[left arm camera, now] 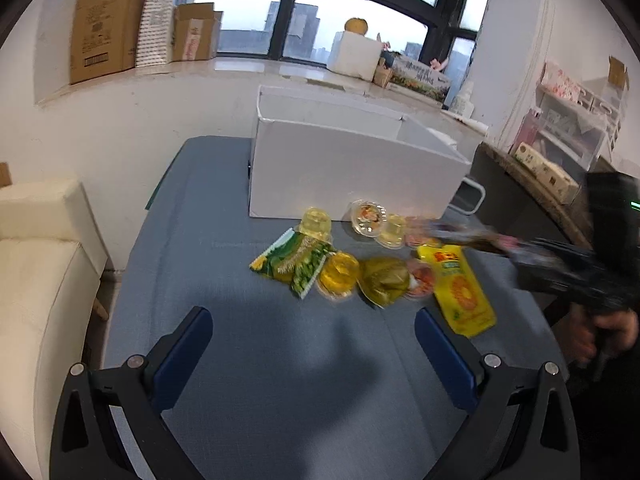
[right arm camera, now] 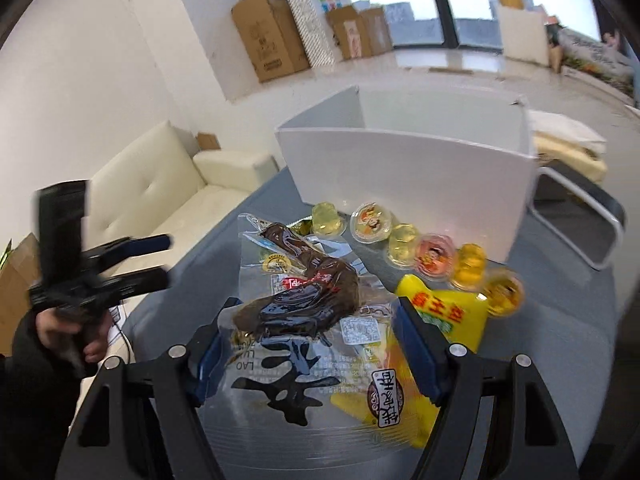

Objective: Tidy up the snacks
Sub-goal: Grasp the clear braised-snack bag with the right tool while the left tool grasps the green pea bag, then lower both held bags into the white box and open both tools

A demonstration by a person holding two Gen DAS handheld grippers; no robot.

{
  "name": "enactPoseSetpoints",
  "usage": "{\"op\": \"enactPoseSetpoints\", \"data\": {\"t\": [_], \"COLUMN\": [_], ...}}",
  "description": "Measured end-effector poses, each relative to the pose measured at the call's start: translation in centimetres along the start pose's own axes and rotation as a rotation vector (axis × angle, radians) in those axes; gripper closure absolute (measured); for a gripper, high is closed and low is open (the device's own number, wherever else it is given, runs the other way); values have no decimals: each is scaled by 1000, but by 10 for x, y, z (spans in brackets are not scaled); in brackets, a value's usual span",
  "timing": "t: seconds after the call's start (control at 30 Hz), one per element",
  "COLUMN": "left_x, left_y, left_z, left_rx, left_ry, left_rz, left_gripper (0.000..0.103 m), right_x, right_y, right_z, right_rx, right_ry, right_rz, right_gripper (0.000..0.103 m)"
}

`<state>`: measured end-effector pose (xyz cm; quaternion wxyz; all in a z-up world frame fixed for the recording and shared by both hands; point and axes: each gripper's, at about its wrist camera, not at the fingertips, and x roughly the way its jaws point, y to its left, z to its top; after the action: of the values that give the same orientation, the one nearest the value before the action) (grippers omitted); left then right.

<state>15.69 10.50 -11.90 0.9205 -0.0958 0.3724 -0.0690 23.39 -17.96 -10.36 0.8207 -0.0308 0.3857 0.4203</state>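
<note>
Meat packet (right arm camera: 304, 300) between right tool (right arm camera: 316, 336) pads

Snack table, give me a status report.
Right tongs shut on clear meat packet, raised. Left tongs open, empty. White box open behind snacks; jelly cups in front.

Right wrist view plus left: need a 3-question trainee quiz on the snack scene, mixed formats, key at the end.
1. True or false: the right claw grips a clear vacuum pack of dark braised meat.
2. Multiple choice: the white box stands A) behind the snacks B) on the sofa C) on the windowsill.
3. Fill in: the left claw is ____ and holds nothing.

Key: 1 true; 2 A; 3 open. The green pea bag and yellow pouch lie on the table.
</note>
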Motion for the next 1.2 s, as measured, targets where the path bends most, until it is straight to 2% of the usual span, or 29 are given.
{"op": "enactPoseSetpoints", "data": {"t": [0.13,0.27,0.33,0.47,0.53,0.57,0.63,0.7,0.73,0.8,0.97,1.13,1.2], "left_x": [44,77,89,108,115,120,124,122,121,114,72,4,-17], "left_y": [15,22,22,19,14,13,7,5,5,5,-2,-13,-18], "left_z": [19,32,34,37,36,36,35,38,40,41,33,28,27], "left_rx": [57,142,195,251,301,315,368,371,361,349,308,146,105], "left_ry": [62,139,160,186,187,206,202,200,201,176,64,-79,-118], "left_rz": [18,-23,-20,-66,-93,-88,-66,-93,-98,-86,-86,-163,-171], "left_gripper": [0,0,0,1,10,24,29,48,52,60,63,63,63], "right_x": [-26,-41,-44,-49,-49,-49,-47,-45,-45,-42,-41,-45,-46], "right_y": [2,2,3,1,1,1,2,4,4,6,11,20,22], "right_z": [-18,-33,-37,-40,-39,-40,-40,-40,-41,-40,-39,-35,-31], "right_rx": [35,63,68,89,92,92,87,85,84,80,85,84,84], "right_ry": [-44,-57,-63,-82,-85,-85,-79,-75,-75,-75,-85,-120,-140], "right_rz": [-22,-25,-27,-21,-23,-22,-21,-22,-21,-21,-13,-17,-24], "right_gripper": [23,23,23,23,23,23,23,23,23,23,23,23,23]}}
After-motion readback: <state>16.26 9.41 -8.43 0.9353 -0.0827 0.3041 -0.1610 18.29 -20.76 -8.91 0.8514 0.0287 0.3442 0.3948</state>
